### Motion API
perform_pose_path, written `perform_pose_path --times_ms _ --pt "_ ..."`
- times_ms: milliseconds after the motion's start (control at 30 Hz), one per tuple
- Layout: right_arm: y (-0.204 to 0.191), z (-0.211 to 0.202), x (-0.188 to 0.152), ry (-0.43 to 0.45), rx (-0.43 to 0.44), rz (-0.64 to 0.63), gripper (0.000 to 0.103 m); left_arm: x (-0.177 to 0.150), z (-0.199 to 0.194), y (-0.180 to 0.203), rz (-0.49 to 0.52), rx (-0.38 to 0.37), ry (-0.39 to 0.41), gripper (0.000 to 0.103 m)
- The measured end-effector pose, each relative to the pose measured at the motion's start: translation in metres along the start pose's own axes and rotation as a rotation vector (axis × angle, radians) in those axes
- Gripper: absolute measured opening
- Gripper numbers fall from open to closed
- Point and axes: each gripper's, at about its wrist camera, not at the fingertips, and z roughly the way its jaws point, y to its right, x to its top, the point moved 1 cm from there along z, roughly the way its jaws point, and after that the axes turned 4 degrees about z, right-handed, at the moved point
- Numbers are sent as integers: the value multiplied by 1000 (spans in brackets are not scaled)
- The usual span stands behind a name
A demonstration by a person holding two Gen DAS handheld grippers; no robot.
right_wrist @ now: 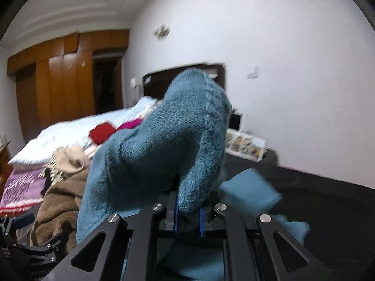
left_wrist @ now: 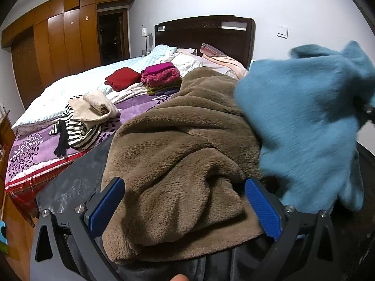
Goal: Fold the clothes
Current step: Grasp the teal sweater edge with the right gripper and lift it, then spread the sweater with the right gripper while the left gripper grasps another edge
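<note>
A fuzzy teal-blue knitted garment [right_wrist: 164, 145] is pinched between the blue-padded fingers of the right gripper [right_wrist: 188, 217] and is held up above a dark surface [right_wrist: 328, 194], its loose cloth draping down to the left of the fingers, while more of the same teal cloth lies on the surface below. In the left wrist view the same garment [left_wrist: 302, 126] is seen blurred at the right, hanging over the edge of a crumpled brown fleece blanket [left_wrist: 178, 154]. The left gripper [left_wrist: 185, 208] is held with its blue-padded fingers spread wide on either side of a fold of the brown blanket, and nothing is clamped between them. Beyond the dark surface a bed with a purple flowered cover [left_wrist: 30, 149] is seen, on which a striped black-and-white garment under a cream knit [left_wrist: 86, 119], a folded red garment [left_wrist: 121, 78] and a stack of folded magenta clothes [left_wrist: 161, 76] are laid. A dark wooden headboard [left_wrist: 204, 32] stands against the white wall.
</note>
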Motion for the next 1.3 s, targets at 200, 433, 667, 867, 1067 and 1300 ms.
perform_pose_path --times_ms 200,433,667,867,1067,1300 --pt "60 -53 4 102 -111 87 12 1 -14 17 36 -30 26 103" --pt "108 -122 -7 183 -222 127 12 3 -30 50 95 -121 37 103" --pt "134 -184 -49 184 -312 116 12 4 -52 104 183 -283 29 103" --pt "173 -205 -91 117 -332 156 12 6 -77 153 283 -464 60 103" --pt "188 -213 -101 105 -321 132 12 15 -114 203 460 -576 196 103" --pt "182 -207 -103 101 -294 125 13 44 -118 246 577 -815 139 103"
